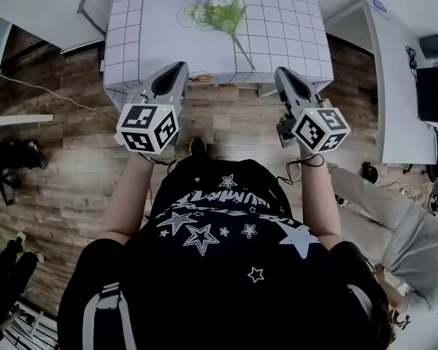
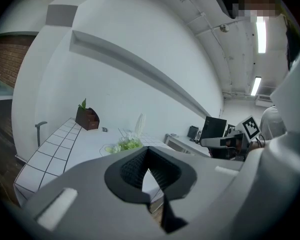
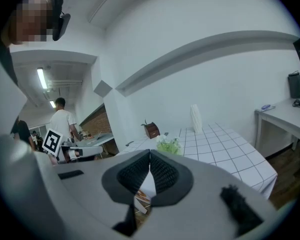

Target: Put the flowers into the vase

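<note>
L gripper (image 1: 179, 67) and R gripper (image 1: 280, 71) are both pressed together w/ nothing between the pads. They're held side by side at the near edge of the table (image 1: 277, 46), pointing slightly down. Flowers (image 1: 220, 9) lie flat on the table ahead of both, roughly between them, blooms at the far end and stem trailing back toward R gripper. Vase (image 3: 195, 118) stands upright beyond the flowers, further off, and isn't in the head view. No contact w/ the flowers yet, so the task looks unstarted.

Step in hand, as I judge it — approach & pick. To do it well:
- Spread the jaws before reaching the stem, not at it.
- R looks nearer the stem end, so take it w/ R, low on the stem, jaws across it.
- Come in just above the tabletop so the tips don't dig in.
- Pinch firm but not crushing — the stem's thin.
- L could steady the vase, which looks narrow & prob. tippy.
- Then lift, turn the stem down and enter the mouth from above.
</note>
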